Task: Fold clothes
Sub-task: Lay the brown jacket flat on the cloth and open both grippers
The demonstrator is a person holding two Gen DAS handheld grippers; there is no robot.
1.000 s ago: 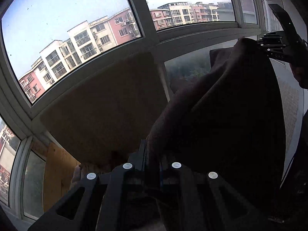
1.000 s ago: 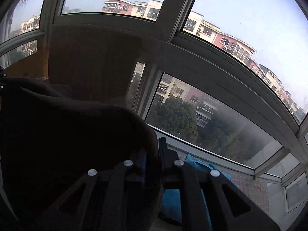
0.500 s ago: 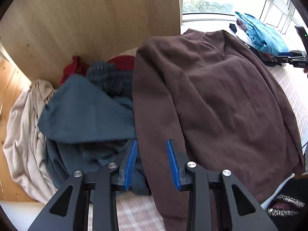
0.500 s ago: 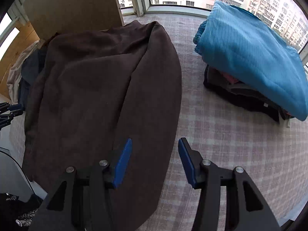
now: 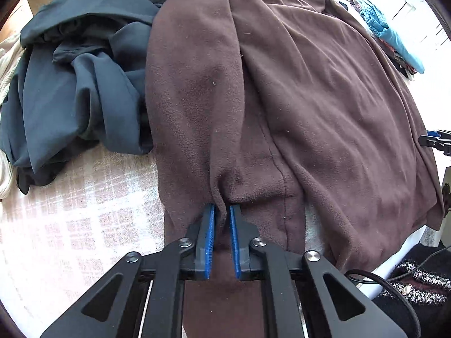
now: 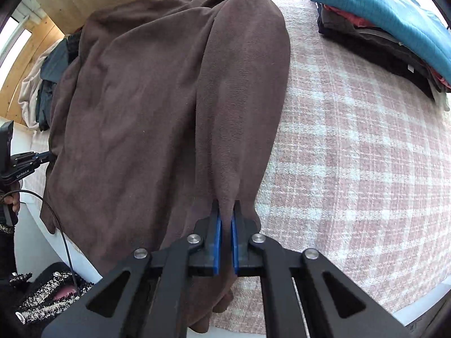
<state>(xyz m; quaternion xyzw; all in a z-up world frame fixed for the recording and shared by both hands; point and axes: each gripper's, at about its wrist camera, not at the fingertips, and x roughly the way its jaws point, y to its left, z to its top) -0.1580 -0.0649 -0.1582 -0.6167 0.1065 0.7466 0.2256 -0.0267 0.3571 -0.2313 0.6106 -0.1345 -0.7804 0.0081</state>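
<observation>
Brown fleece garment (image 5: pixel 296 90) spread over the pink checked cloth (image 6: pixel 352 155), pinched at its near edge by both grippers.

Left gripper (image 5: pixel 222 217) has its blue pads closed on a fold by one sleeve; right gripper (image 6: pixel 226 214) is clamped on a ridge of fabric at the opposite sleeve. Beyond the garment, a rumpled dark blue-grey garment (image 5: pixel 76 84) lies to its left, touching it. Farther off on the right sits a folded stack topped with teal cloth (image 6: pixel 380 2).
</observation>
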